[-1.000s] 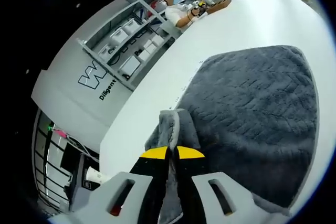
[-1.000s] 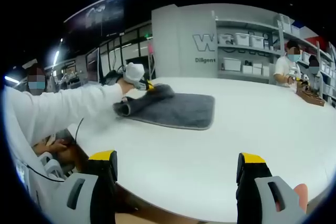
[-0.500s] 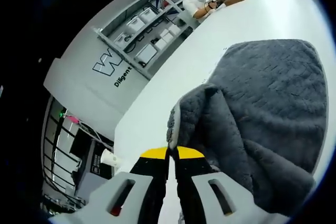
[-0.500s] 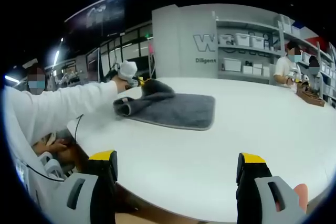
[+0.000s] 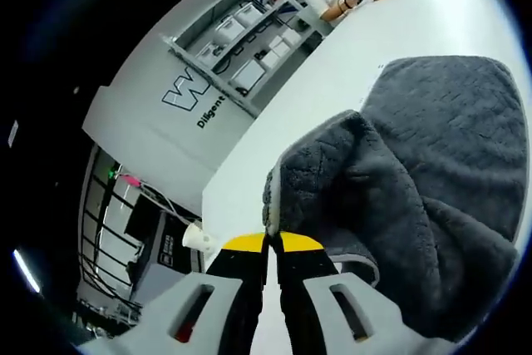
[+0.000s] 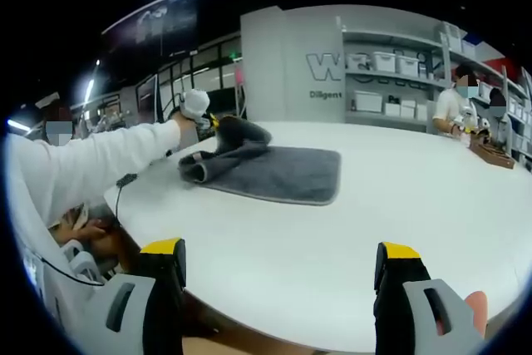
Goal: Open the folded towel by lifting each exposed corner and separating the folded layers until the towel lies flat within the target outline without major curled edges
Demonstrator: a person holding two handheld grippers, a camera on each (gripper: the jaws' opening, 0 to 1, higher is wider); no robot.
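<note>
The left tongs (image 5: pixel 273 243), clamped on a corner of the towel (image 5: pixel 416 172), lift the top layer; next, carry it across (right tongs (image 6: pixel 278 268) idle, agape).

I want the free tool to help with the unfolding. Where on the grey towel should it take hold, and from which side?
Probably the near corner of the towel, coming low from the right tool's own side: it lies flat near the table edge, far from the bunched corner the left tool has lifted.
</note>
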